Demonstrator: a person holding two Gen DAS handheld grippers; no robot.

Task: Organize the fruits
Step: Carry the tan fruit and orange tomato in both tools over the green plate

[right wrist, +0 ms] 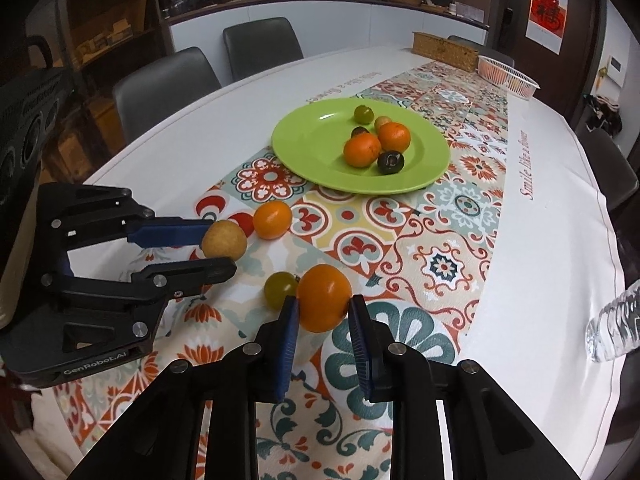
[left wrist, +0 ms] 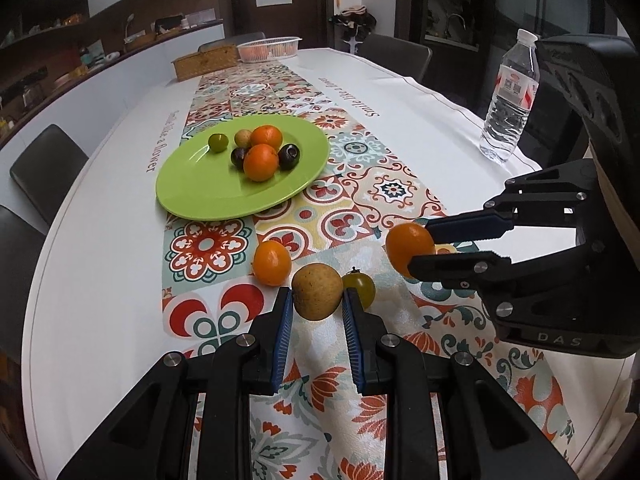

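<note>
A green plate (left wrist: 192, 196) (right wrist: 308, 148) on the patterned runner holds two oranges, two dark fruits, a green fruit and a small tan fruit. My left gripper (left wrist: 317, 300) (right wrist: 224, 248) is shut on a tan-yellow round fruit (left wrist: 317, 291) (right wrist: 224, 240) just above the cloth. My right gripper (right wrist: 323, 304) (left wrist: 420, 246) is shut on an orange (right wrist: 324, 297) (left wrist: 408, 248). A loose orange (left wrist: 272, 262) (right wrist: 273, 219) and a green-yellow fruit (left wrist: 360, 289) (right wrist: 280, 289) lie on the cloth between the grippers and the plate.
A water bottle (left wrist: 510, 100) stands near the right table edge, seen partly in the right wrist view (right wrist: 616, 328). A wicker box (left wrist: 204, 64) (right wrist: 444, 50) and a white basket (left wrist: 268, 49) (right wrist: 506, 74) sit at the far end. Grey chairs surround the table.
</note>
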